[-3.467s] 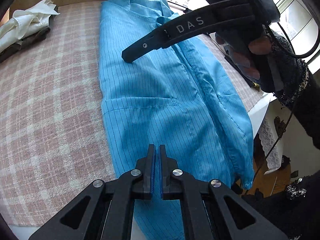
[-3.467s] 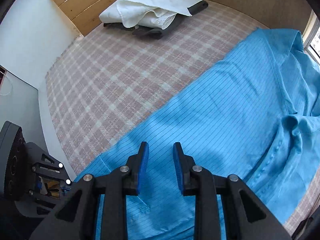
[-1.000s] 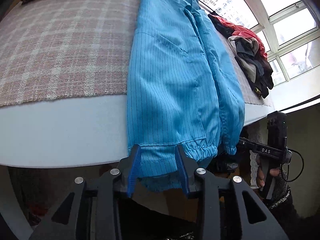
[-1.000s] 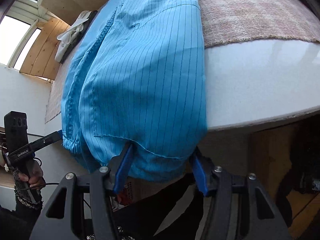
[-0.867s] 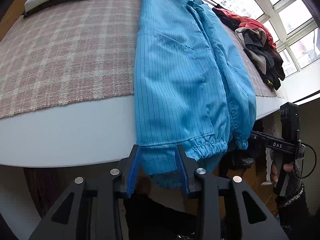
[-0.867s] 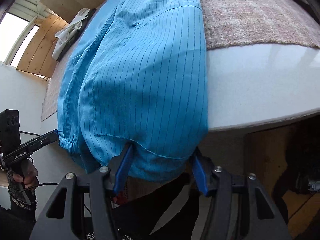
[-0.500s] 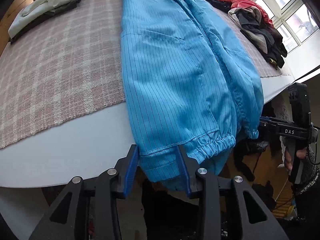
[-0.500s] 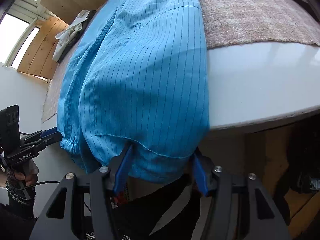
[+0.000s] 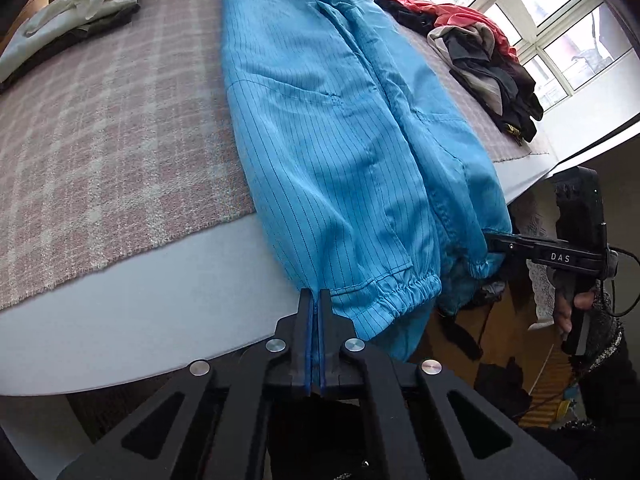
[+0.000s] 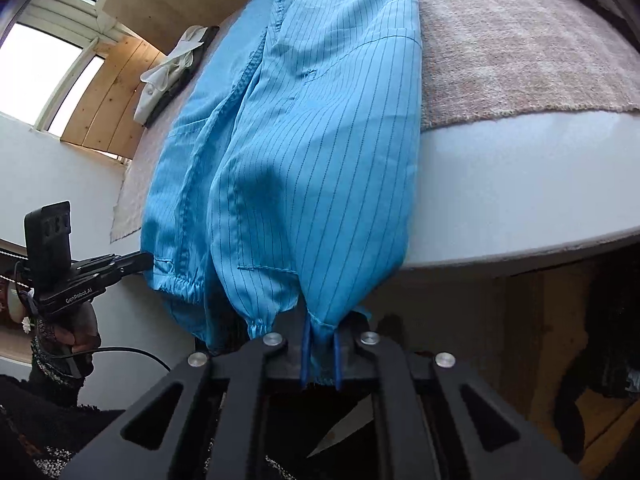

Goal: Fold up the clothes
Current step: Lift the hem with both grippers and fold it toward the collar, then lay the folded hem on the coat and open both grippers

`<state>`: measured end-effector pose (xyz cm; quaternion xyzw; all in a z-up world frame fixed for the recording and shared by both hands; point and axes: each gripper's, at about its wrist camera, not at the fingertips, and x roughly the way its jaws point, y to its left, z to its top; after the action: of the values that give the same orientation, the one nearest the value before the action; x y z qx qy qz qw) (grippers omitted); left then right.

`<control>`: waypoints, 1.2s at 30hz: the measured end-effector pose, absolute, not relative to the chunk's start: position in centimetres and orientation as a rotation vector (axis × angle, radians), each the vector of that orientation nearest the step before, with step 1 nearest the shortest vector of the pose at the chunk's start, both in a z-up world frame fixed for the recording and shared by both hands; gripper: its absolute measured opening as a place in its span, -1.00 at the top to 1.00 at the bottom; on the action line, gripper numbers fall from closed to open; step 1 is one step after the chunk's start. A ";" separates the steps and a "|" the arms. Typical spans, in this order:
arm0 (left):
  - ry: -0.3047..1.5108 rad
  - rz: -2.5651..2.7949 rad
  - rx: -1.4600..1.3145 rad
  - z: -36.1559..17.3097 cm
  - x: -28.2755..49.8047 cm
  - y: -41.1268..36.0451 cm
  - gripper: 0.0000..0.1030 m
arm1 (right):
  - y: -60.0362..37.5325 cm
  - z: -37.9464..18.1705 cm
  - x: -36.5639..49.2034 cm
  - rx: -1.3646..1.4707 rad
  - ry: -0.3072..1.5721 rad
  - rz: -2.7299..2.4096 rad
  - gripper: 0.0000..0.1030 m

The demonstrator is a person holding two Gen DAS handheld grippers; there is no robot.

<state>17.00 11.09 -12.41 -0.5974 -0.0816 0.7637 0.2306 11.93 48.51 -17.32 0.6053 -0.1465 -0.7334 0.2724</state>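
A blue pinstriped jacket (image 9: 320, 128) lies lengthwise on the checked pink cloth (image 9: 100, 128), its elastic hem hanging over the white table edge. It also shows in the right wrist view (image 10: 320, 140). My left gripper (image 9: 314, 300) is shut on the hem's left corner. My right gripper (image 10: 320, 332) is shut on the hem's other corner, the fabric pinched between its blue pads. Each gripper shows from the side in the other's view, the right one (image 9: 492, 240) and the left one (image 10: 146, 258), at the hem's corners.
A folded white and dark stack (image 9: 72, 28) lies at the far left of the table. A pile of red, grey and black clothes (image 9: 480, 52) lies at the far right by the windows. The white table edge (image 9: 160, 300) runs just in front of both grippers.
Both grippers were open around the hanging hem half a second ago. Both have closed on it now. The left gripper has also risen a little.
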 end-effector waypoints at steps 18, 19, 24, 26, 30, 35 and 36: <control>-0.614 2.027 -1.280 -3.4 4.3 11.1 0.99 | 49.3 -6.7 2.6 1.352 -0.834 -1.869 0.88; -0.625 2.045 -1.270 -3.5 2.8 11.0 0.99 | 49.4 -6.4 1.2 1.349 -0.834 -1.882 0.87; -0.585 2.157 -1.296 -5.3 -5.1 11.2 0.98 | 49.6 -6.4 -6.2 1.406 -0.743 -1.951 0.88; -0.571 2.205 -1.344 -7.1 -8.3 11.4 0.98 | 49.2 -7.8 -9.6 1.479 -0.691 -1.997 0.88; -0.493 2.246 -1.513 -11.4 -12.8 12.3 0.97 | 48.1 -12.2 -15.5 1.719 -0.540 -2.017 0.77; -0.542 2.235 -1.603 -13.0 -13.6 11.5 0.96 | 49.0 -15.6 -18.6 1.838 -0.741 -1.823 0.45; -0.541 2.238 -1.602 -12.9 -13.4 11.3 0.95 | 49.2 -15.7 -18.9 1.829 -0.788 -1.784 0.35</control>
<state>-13.43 11.30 -12.88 -0.5629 -0.1903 0.7867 0.1675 -18.87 49.21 -15.73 0.6655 -0.2866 -0.6491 0.2317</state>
